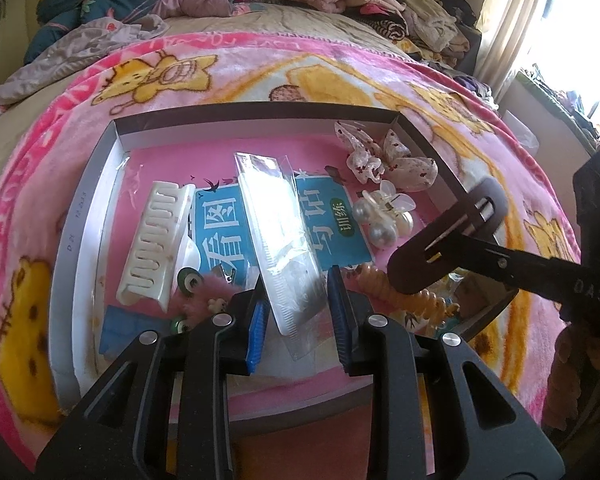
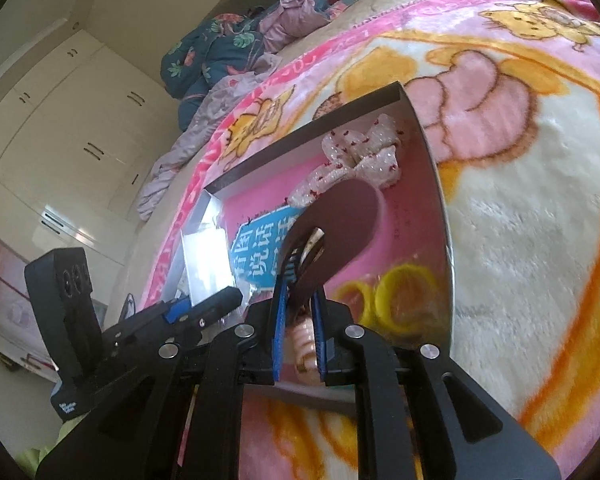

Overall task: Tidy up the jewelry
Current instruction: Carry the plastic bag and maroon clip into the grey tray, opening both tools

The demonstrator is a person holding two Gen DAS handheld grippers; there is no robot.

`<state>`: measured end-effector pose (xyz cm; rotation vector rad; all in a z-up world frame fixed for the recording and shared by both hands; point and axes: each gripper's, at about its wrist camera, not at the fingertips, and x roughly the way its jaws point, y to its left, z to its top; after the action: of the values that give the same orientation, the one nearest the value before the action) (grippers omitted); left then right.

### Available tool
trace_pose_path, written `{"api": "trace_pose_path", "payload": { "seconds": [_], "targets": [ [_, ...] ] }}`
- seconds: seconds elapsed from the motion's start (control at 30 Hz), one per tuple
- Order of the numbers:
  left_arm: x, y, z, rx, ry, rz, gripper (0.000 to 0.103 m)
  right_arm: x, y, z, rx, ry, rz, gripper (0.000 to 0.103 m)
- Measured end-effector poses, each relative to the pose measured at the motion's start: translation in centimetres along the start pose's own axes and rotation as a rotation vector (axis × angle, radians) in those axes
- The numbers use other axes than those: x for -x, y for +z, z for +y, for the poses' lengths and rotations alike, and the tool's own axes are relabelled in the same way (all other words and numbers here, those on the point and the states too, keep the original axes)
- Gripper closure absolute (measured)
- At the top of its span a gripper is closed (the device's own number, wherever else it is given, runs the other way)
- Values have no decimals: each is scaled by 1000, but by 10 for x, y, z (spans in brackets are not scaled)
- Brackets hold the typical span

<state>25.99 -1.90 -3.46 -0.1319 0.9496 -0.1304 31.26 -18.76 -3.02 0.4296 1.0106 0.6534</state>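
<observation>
A shallow grey box (image 1: 260, 110) lies on the pink blanket and holds hair accessories. My left gripper (image 1: 296, 286) is shut on a clear packet (image 1: 276, 216) with a white comb inside, held tilted over the box. From the right, my right gripper (image 1: 500, 260) is shut on a dark brown oval hair clip (image 1: 448, 240) above the box's right side. In the right wrist view the brown clip (image 2: 340, 220) sticks up from between the blue pads of that gripper (image 2: 300, 292), and the left gripper (image 2: 220, 300) shows at the lower left.
Inside the box lie a white claw clip (image 1: 156, 244), spotted bows (image 1: 384, 156), a pearl clip (image 1: 384, 216), an orange spiral hair tie (image 1: 400, 292) and a pink fuzzy clip (image 1: 208, 300). Piled clothes (image 1: 380, 0) line the bed's far side. A wardrobe (image 2: 80, 120) stands beyond.
</observation>
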Motion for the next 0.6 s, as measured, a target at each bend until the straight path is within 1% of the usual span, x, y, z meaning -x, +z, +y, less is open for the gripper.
{"api": "trace_pose_path", "payload": {
  "seconds": [0.1,0.17,0.2,0.23,0.3,0.37,0.5,0.6],
  "targets": [
    [1,0,-1,1,-2,-2,83,6,-5,1,5,-18,-3,89],
    [3,-1,-3,1,-3,-4,83,10,-7,3,11,-35,-8,85],
    [3,-1,-4,0,-2,-7,83,14,-9,3,15,-62,-11,78],
    [5,-1,-4,-1,-2,-8,83,15,-10,2,11,-80,-12,62],
    [8,-1,-5,-2,-3,-12,81,20,-14,0,11,-84,-17,62],
    [12,-1,-6,-5,-1,-15,80,24,-17,0,20,-105,-19,60],
    [20,-2,-7,-8,-3,-26,79,35,-25,0,27,-106,-32,61],
    [26,-3,-8,-8,-4,-36,78,43,-30,5,54,-133,-51,58]
  ]
}}
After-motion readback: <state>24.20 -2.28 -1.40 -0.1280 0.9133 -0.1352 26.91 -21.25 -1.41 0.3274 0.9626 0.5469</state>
